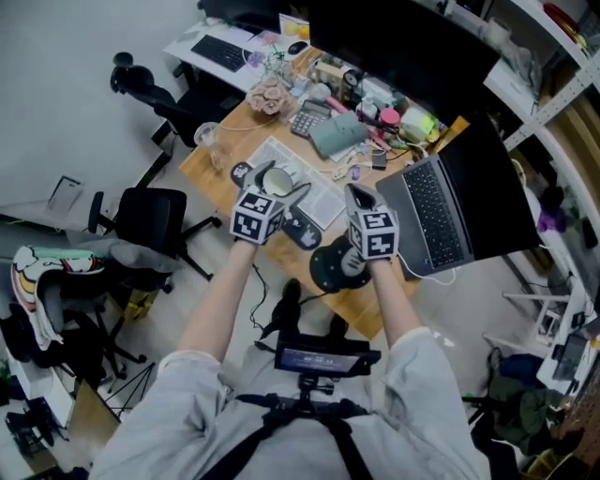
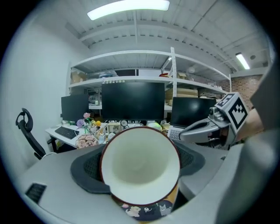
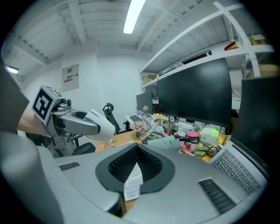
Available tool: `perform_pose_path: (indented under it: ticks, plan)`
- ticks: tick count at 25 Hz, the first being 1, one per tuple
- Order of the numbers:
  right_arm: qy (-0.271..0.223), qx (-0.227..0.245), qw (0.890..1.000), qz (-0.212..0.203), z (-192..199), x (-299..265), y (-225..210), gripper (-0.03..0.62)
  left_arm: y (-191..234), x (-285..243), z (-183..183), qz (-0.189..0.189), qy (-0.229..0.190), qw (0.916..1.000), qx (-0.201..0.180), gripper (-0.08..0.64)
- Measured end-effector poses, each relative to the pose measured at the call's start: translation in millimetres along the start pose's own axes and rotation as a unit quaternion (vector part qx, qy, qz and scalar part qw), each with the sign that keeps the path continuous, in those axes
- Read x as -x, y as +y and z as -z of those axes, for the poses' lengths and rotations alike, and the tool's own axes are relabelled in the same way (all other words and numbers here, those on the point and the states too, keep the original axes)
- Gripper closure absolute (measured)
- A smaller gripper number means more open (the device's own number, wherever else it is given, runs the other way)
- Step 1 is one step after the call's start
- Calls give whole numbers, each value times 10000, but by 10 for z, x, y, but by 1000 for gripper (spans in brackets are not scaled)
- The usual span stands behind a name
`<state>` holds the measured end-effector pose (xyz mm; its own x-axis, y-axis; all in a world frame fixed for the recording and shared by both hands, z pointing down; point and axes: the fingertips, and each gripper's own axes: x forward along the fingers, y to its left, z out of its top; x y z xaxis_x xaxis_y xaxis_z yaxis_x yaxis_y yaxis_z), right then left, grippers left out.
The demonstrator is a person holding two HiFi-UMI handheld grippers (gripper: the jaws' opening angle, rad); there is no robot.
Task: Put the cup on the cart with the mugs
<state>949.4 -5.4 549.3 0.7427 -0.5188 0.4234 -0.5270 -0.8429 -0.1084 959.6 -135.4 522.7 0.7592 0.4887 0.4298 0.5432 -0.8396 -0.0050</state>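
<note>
Glossy ceramic cup (image 2: pixel 140 168) (matt inside), smooth wooden desk (image 1: pixel 200 167)

no legible text anywhere

bright ceiling tube light (image 2: pixel 128 8) overhead, sharp centres, fisheye bending and dark corners.

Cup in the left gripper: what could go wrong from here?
1. The cup sits tilted between the wide-set jaws of the left gripper, gripped on its round wall. It might slip or rotate in a quick swing.
2. It hangs over a crowded desk. If dropped, it could hit the laptop or the clear glass.
3. The right gripper is close beside the cup and could knock it.
</note>
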Motion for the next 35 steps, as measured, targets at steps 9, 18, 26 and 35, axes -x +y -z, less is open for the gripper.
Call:
perform_pose_path:
  ticks: [9, 18, 26, 35]
  plan:
    - [-147, 99, 9995, -268, 120, 629, 115, 583, -485, 546, 85, -448, -266, 9984, 203, 133]
    - [-150, 286, 9974, -640, 353, 1195, 347, 583, -907, 1163, 103, -787, -517, 9953, 225, 133]
    - [-177, 153, 9982, -549, 436, 1559, 577, 583, -936, 1765, 250, -968, -650, 9926, 340, 133]
    - [-116, 32, 9989, -445, 748, 1881, 930, 583, -1142, 2338, 606, -879, -762, 9921, 466, 133]
